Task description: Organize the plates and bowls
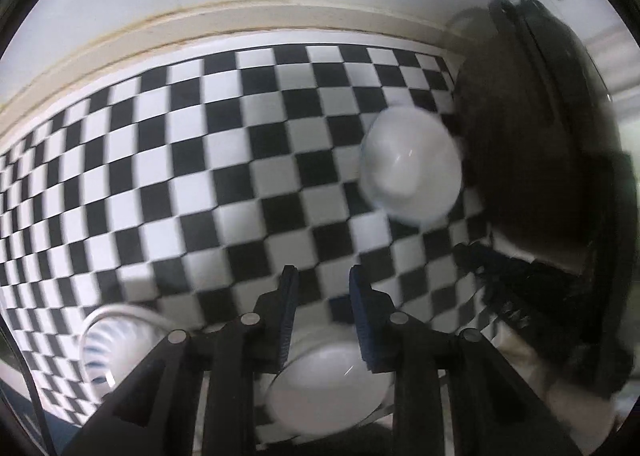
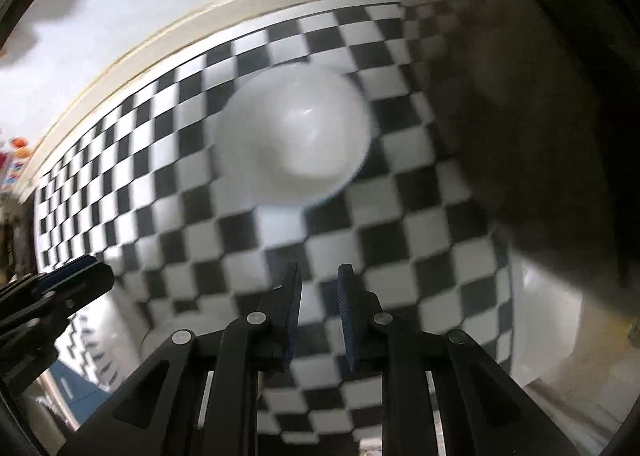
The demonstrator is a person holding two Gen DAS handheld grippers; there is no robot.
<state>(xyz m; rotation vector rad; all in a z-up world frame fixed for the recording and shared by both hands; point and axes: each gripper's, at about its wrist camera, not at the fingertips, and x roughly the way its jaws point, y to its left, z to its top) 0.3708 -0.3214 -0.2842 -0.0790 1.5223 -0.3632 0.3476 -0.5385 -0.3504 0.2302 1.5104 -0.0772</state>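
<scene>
Hovering over the checkered desk, both empty: right claw and left claw slightly parted. White bowl sits upside-down ahead of my right claw, nearer it than the left.

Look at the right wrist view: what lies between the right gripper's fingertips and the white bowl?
Only bare checkered cloth separates the right gripper from the white bowl, seen in the right wrist view.

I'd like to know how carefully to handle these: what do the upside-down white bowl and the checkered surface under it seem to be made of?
White bowl: probably glazed ceramic, maybe melamine; it is smooth and opaque with small bright highlights. Motion blur leaves this open.
Checkered surface: looks like a matte printed sheet or cloth lying flat, with no glare; which one cannot be told.
</scene>
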